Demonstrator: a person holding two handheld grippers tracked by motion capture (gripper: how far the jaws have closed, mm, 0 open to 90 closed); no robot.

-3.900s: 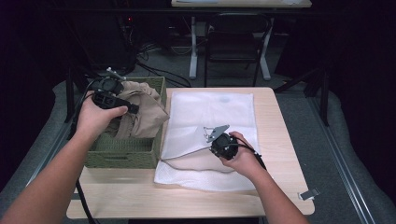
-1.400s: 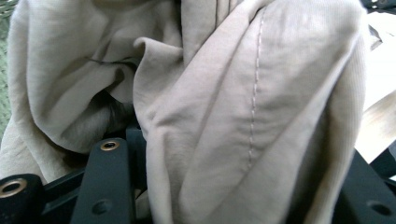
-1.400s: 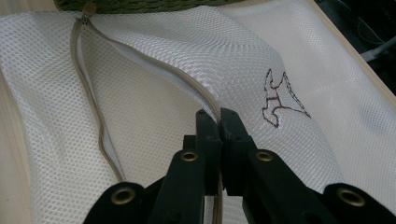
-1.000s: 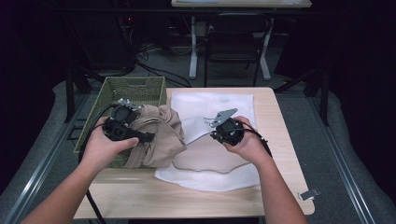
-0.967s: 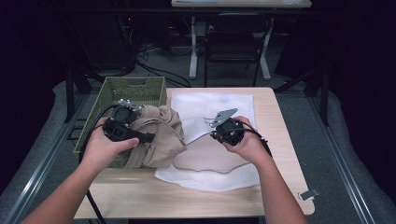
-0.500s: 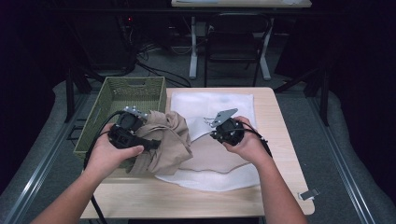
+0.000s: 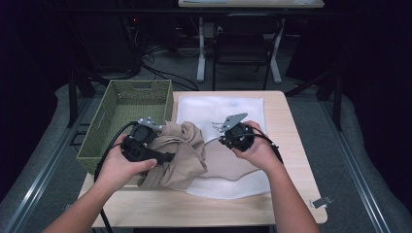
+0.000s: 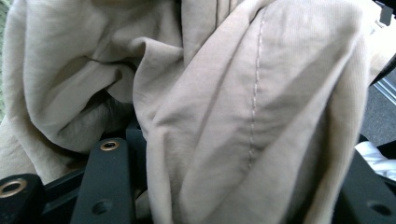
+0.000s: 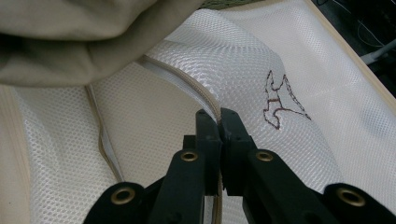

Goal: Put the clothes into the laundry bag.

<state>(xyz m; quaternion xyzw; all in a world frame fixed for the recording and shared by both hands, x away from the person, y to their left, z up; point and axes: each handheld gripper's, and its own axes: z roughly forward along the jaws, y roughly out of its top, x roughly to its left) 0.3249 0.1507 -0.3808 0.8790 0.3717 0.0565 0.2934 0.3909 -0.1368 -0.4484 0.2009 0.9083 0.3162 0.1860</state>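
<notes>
High view first: one wooden table (image 7: pixel 291 126) is seen, with one green woven basket (image 7: pixel 127 99) on its left side and one white mesh bag (image 7: pixel 221 108) spread flat over the middle. One bunched beige garment (image 7: pixel 180 154) is held just right of the basket, over the bag's left edge, by the left gripper (image 7: pixel 163 156), which is carried in the left hand (image 7: pixel 119 167). The right gripper (image 7: pixel 224 140), carried in the right hand (image 7: pixel 257 148), is placed over the bag's open mouth. Two forearms are counted, entering from the bottom.

Left gripper view: the beige garment (image 8: pixel 224 102) is clamped between the two black jaws, which stand part-way apart with thick folds of cloth pressed between them. One stitched seam is seen running down the cloth.

Right gripper view: the right gripper (image 9: pixel 219 119) has its two jaws pinched tight on the bag's tan-edged rim, which is lifted. The white mesh bag (image 9: pixel 299 84) carries one brown embroidered mark (image 9: pixel 280 100). The garment (image 9: pixel 84 37) hangs at the upper left, just beside the raised opening.
</notes>
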